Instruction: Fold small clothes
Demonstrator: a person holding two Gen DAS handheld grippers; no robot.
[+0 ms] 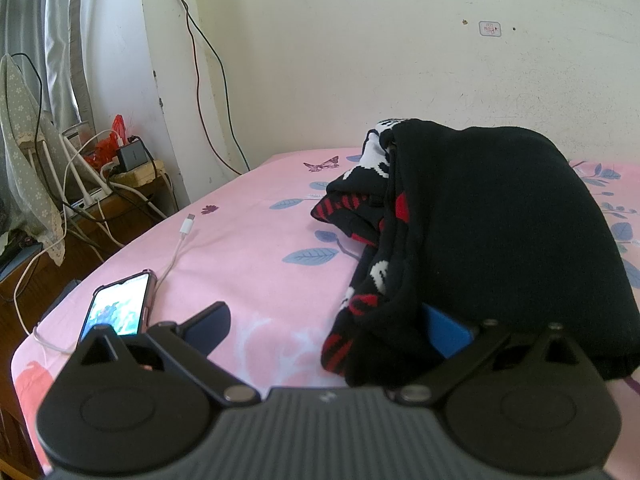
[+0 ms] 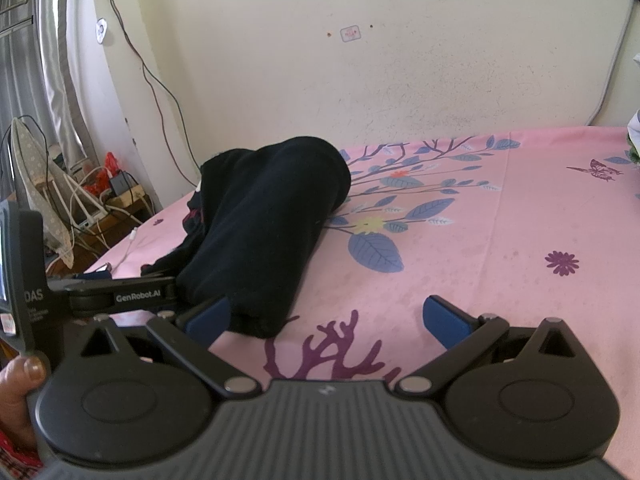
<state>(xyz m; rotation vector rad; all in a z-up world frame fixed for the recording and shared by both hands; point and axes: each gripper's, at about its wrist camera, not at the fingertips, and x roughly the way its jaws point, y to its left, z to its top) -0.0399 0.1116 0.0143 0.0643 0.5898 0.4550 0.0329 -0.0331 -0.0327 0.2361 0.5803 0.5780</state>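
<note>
**Ana:** Pink floral bedsheet (image 2: 500,240) fills both views, with a cream wall behind and a cluttered side table of cables off to the left. Where's the clothing?

**Ben:** One dark bundle (image 2: 264,232) lies on the sheet towards the left side of the bed, well clear of the far wall. From the left wrist you see it's a black garment (image 1: 500,220) humped over, with a red, white and black patterned layer spilling out of its left edge. I can't tell whether that's one piece or two.

**Ana:** And the claws?

**Ben:** The left gripper (image 1: 332,328) is spread wide. Its right finger pad is tucked against or under the near hem of the black cloth, its left pad hangs over bare sheet, so nothing is pinched. The right gripper (image 2: 326,318) is also released, jaws wide; its left pad touches the near end of the bundle, the right pad sits over the sheet.

**Ana:** So which step is this?

**Ben:** I'd judge it early. The cloth is a heap, not laid flat, and no tidy fold shows.

**Ana:** Next move?

**Ben:** Probably each claw needs to close on a near edge or corner, then pull apart to spread the garment flat. Mind the phone (image 1: 116,304) and its white charging cable (image 1: 180,248) lying just left of the left gripper.
</note>
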